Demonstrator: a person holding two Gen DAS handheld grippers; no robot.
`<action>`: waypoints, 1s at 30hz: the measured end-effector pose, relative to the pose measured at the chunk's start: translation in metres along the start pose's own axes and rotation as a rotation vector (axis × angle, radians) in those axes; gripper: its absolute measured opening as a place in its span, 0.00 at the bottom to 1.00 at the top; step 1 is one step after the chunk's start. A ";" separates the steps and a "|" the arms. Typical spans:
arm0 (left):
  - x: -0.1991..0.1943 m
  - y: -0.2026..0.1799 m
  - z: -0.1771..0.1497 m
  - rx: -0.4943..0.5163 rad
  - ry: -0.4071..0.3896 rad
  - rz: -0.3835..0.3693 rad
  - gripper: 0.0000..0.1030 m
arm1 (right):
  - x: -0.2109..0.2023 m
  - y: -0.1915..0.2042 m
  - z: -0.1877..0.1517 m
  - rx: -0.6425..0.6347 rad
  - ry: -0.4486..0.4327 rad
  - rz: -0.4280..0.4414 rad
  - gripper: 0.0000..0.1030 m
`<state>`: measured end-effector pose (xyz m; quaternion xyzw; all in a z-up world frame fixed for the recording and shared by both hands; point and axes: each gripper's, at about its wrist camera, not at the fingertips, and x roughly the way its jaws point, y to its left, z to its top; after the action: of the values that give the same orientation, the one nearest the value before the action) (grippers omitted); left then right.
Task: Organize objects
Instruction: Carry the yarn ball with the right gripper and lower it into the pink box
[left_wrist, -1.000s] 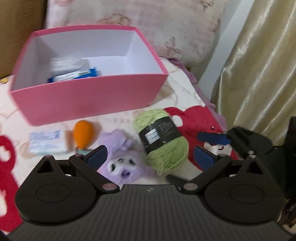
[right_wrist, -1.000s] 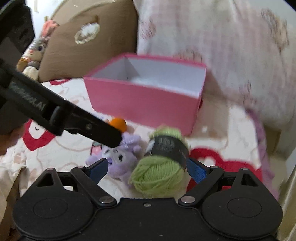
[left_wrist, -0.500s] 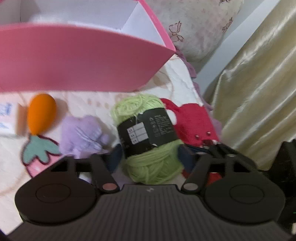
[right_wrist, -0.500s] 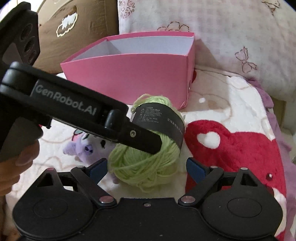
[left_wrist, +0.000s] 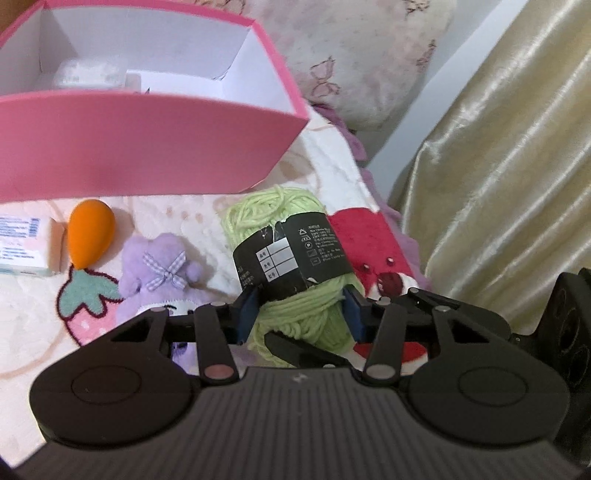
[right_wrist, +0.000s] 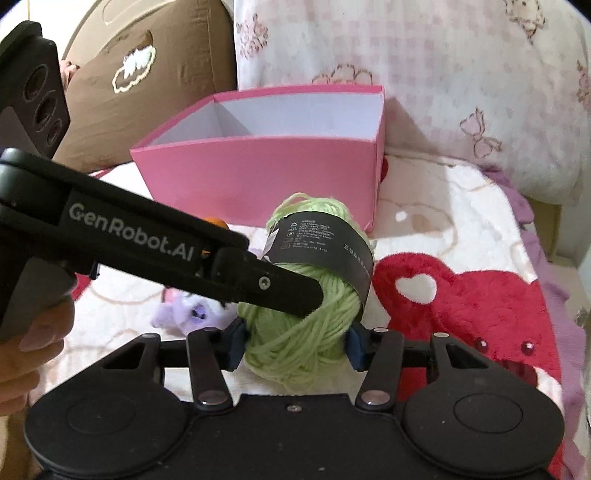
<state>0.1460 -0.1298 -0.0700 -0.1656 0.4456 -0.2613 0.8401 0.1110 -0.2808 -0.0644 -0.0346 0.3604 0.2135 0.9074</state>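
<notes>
Bedroom corner: gold curtain (left_wrist: 498, 147) at right, floral pillows (right_wrist: 424, 74) behind, a cream blanket (right_wrist: 443, 206) printed with red hearts and strawberries spread across the bed. Pink box (left_wrist: 147, 147) open at the back of the blanket, white inside, a few pale packets already on its floor. In front of it, a skein of lime-green yarn (left_wrist: 291, 266) lying on the blanket just short of the box's near corner, long axis running away from both cameras toward the box, black paper band around its far half. Left gripper (left_wrist: 299, 314) and right gripper (right_wrist: 295, 343) both at the skein's near end, having just been closing; blue pads of each pressed into the loose green strands either side, so clamped twice over, neither hand clearly nearer. Left gripper's black finger crossing the yarn from the left in the right wrist view. Soft, squashy wool, likely to give under the pads; band torn at one edge. Off to the left: purple plush toy (left_wrist: 162, 273), orange egg-shaped sponge (left_wrist: 90, 230), small white carton (left_wrist: 26, 245), all untouched.
</notes>
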 end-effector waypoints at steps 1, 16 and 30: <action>-0.006 -0.003 0.001 0.009 0.003 0.001 0.46 | -0.002 0.000 0.003 0.008 -0.003 0.003 0.55; -0.120 -0.042 0.039 0.085 -0.004 -0.016 0.46 | -0.081 0.049 0.067 -0.077 -0.016 0.021 0.55; -0.122 -0.041 0.122 0.064 -0.011 0.020 0.46 | -0.062 0.026 0.139 -0.042 -0.052 0.038 0.55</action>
<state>0.1794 -0.0861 0.0990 -0.1356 0.4339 -0.2660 0.8501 0.1489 -0.2500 0.0817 -0.0411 0.3326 0.2387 0.9114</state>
